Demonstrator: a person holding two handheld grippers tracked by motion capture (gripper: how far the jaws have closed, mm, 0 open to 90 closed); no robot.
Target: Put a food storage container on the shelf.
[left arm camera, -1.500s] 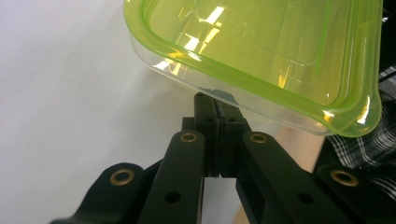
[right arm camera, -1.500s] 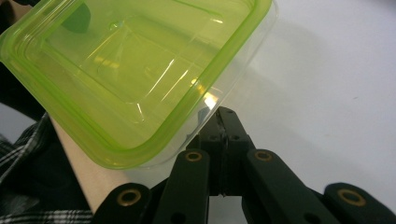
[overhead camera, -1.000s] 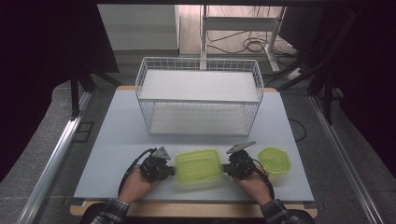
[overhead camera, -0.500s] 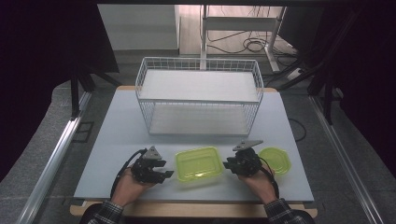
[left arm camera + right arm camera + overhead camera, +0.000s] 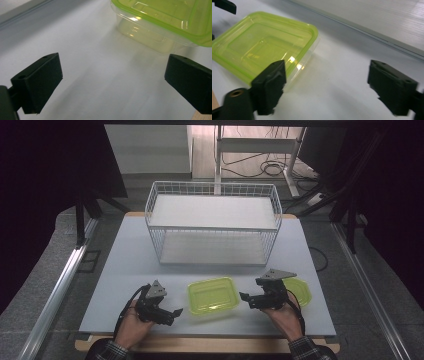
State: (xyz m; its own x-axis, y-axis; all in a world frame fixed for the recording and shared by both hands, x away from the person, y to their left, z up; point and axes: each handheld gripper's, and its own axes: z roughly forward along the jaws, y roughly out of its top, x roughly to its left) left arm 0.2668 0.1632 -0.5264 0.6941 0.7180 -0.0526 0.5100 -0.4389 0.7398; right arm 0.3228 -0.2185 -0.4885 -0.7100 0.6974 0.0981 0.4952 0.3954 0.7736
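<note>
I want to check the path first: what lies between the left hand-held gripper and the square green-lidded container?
Nothing: in the high view, only bare table separates the left hand-held gripper from the square green-lidded container.

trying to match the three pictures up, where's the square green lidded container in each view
High view: the square green lidded container sits near the table's front edge, midway between the two tongs.
Left gripper view: the container is at top right, beyond the open jaws.
Right gripper view: the container is at upper left, behind the left jaw.
Shared landmark: the white table.
</note>
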